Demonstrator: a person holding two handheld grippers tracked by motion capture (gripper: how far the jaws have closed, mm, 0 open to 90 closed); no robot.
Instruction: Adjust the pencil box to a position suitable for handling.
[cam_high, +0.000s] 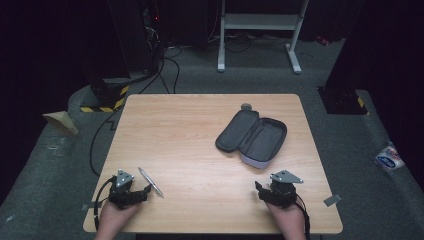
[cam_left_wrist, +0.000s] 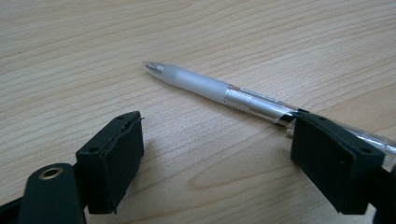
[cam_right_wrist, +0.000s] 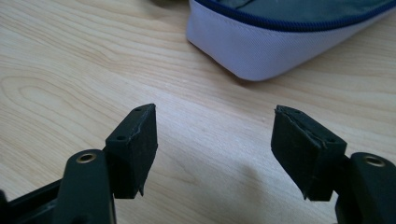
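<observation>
Dark floor and black equipment ring one pale wooden counter, with a white metal frame standing beyond its far edge. One pen lies flat near the counter's near left corner, a clear barrel with a frosted grip and a metal band, its tip pointing away toward the far edge. The left gripper sits just beside it at the near edge, jaws spread wide and holding nothing; in the left gripper view the pen runs behind the right-hand jaw, which covers its rear end, so I cannot tell whether pad and barrel touch. One pencil case lies unzipped and spread open toward the far right part of the counter, dark grey inside with a pale lilac outer wall and a blue zip edge; a small round grey thing at its far end is too small to identify. The right gripper rests by the near edge toward the right corner, jaws partly open and empty. In the right gripper view the case is cut off by the top edge.
</observation>
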